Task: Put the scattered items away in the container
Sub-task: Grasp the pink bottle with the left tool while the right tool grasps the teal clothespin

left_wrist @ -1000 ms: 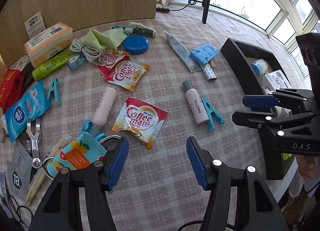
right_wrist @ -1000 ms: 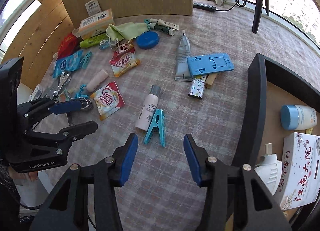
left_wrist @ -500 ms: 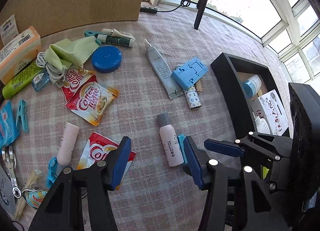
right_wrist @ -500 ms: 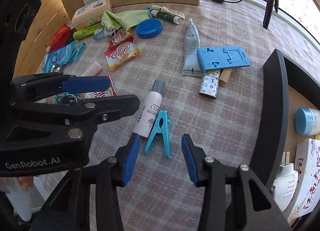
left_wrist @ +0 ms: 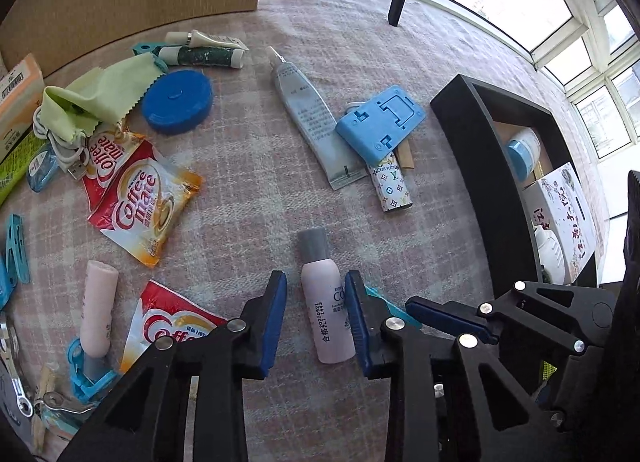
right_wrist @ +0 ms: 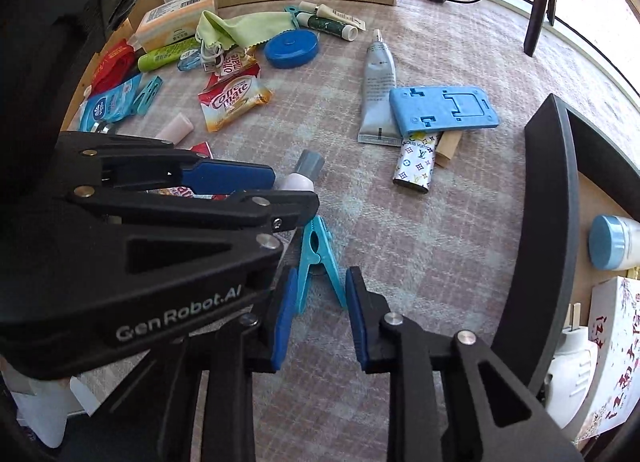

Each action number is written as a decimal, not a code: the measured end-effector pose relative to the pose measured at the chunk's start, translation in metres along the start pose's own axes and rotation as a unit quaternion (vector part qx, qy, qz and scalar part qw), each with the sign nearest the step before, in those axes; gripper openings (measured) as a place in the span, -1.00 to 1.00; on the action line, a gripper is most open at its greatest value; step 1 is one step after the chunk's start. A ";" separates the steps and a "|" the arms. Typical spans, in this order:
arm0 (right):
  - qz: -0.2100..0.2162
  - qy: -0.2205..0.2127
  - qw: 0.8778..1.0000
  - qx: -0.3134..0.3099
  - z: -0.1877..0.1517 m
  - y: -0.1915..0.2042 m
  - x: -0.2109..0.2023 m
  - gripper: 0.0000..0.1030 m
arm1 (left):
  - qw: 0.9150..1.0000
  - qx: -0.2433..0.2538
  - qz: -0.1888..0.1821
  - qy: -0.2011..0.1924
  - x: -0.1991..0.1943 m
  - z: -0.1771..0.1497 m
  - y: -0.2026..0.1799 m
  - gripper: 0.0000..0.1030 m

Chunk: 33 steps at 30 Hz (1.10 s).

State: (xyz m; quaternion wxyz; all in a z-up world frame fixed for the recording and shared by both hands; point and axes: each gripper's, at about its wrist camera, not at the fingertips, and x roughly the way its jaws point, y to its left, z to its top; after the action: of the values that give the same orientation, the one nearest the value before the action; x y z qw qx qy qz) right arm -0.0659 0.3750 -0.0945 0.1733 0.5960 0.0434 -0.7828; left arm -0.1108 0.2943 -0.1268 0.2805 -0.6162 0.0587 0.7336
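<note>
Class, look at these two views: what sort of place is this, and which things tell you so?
Probably a sunlit bay-window corner of a home. A curved run of windows wraps a table with a checked cloth, strewn with household bits like Coffee-mate sachets beside a black container.

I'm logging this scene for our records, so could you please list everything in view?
pink bottle: 1, grey cap, between left fingers
clothespin: 1, teal, between right fingers
Coffee-mate sachets: 3, red-white, left
measuring tape: 1, blue, round, rear
glue tube: 1, grey, centre
phone stand: 1, blue, overlapping tube
patterned lighter: 1, white, under stand
cloth: 1, green, rear left
container: 1, black, right, partly filled
left hand-held gripper: open
right hand-held gripper: open
</note>
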 end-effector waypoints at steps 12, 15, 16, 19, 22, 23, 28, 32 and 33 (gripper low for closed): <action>0.003 -0.019 1.000 0.012 -0.009 -0.010 -0.018 -0.91 | 1.000 0.013 0.008 -0.025 -0.013 -0.008 -0.005 -0.63; 0.013 -0.023 0.999 0.023 -0.007 -0.015 -0.019 -0.90 | 0.999 0.011 0.017 -0.029 -0.015 -0.007 -0.002 -0.63; 0.023 -0.027 0.999 0.026 -0.007 -0.016 -0.021 -0.87 | 0.999 0.009 0.017 -0.028 -0.015 -0.008 -0.001 -0.63; 0.030 -0.030 0.999 0.000 -0.004 -0.004 -0.022 -0.16 | 0.999 0.003 0.019 -0.030 -0.016 -0.010 0.004 -0.63; 0.020 -0.026 0.999 -0.042 -0.001 0.015 -0.017 -0.08 | 0.999 -0.007 0.019 -0.031 -0.017 -0.011 0.011 -0.63; 0.016 -0.023 0.998 -0.048 -0.001 0.019 -0.014 -0.08 | 0.999 -0.009 0.018 -0.032 -0.017 -0.012 0.012 -0.63; 0.003 0.012 0.999 -0.053 -0.002 0.025 0.010 -0.49 | 0.999 -0.012 0.015 -0.033 -0.020 -0.013 0.015 -0.63; 0.005 0.004 0.999 -0.052 -0.008 0.022 0.004 -0.51 | 0.999 -0.016 0.012 -0.038 -0.027 -0.014 0.016 -0.63; 0.003 -0.001 0.999 -0.045 -0.009 0.018 0.000 -0.51 | 0.999 -0.017 0.010 -0.040 -0.029 -0.015 0.015 -0.63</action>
State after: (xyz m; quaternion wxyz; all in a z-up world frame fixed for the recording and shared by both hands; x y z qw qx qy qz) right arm -0.0517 0.3602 -0.0945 0.2028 0.5871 0.0766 -0.7799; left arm -0.1030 0.2651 -0.1069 0.2650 -0.5906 0.0412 0.7610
